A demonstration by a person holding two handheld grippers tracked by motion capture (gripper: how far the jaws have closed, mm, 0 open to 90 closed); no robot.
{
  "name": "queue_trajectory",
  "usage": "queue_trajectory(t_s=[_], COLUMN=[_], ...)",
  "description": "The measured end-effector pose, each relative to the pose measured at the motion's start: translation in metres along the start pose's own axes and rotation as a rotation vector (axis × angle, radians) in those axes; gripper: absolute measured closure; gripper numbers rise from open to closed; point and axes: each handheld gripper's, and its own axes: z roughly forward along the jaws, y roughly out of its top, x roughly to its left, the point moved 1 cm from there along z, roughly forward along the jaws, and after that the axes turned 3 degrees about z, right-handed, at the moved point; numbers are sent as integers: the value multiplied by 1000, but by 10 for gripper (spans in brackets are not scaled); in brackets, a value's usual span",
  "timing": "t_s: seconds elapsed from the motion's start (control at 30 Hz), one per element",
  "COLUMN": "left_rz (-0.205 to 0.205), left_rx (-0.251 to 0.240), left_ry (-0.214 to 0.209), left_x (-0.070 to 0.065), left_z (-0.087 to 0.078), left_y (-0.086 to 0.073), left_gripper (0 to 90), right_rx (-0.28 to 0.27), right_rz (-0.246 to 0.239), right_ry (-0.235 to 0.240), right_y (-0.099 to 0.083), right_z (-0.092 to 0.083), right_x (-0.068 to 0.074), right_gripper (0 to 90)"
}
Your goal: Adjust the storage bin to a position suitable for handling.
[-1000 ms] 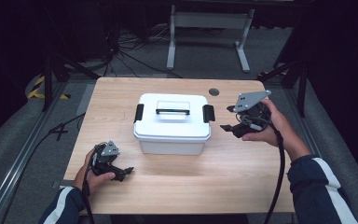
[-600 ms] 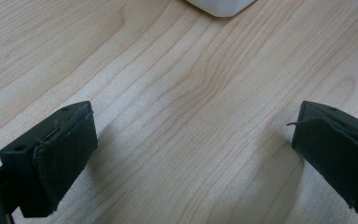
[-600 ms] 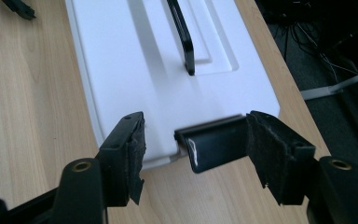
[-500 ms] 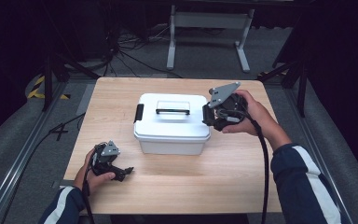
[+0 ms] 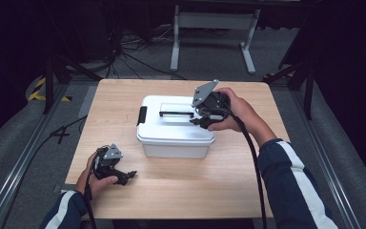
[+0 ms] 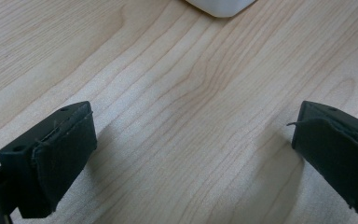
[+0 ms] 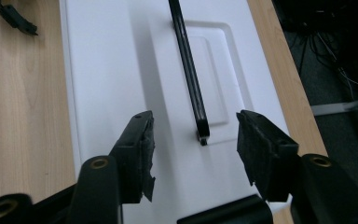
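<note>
Handle [image 7: 189, 70] runs away between right gripper [image 7: 195, 140] jaws (apart) — left gripper [image 6: 193, 135] gapes too.

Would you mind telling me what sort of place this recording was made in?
Probably a lab or studio set up for recording. A bare wooden table stands on grey carpet with loose cables behind it, dark surroundings, and a person holding a cabled right gripper over a white lidded box.

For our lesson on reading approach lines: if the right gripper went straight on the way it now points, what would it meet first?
Probably the black handle on the white box's lid: the right gripper has open jaws either side of the handle's near end. Depth is unclear.
</note>
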Motion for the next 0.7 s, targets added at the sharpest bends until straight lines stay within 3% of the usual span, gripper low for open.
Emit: queue_trajectory(t_s=[0.2,0.23,0.27,0.63,0.7], left_rz=[1,0,-1,0,0], left_rx=[0,0,0,0,1], left_ry=[0,1,0,0,0], left_x=[0,0,0,0,0], left_z=[0,0,0,0,0], left_y=[0,0,0,0,0], left_gripper=[2,3,3,2,3], right_rx=[30,43,35,77,110], right_rz=[-21,-27,-48,-92,-84], right_ry=[-1,-12,14,13,22], right_y=[7,8,11,20,21], right_z=[11,14,18,27,29], right_x=[-2,-2,-4,-3,-4], right_gripper=[495,521,552,767,822])
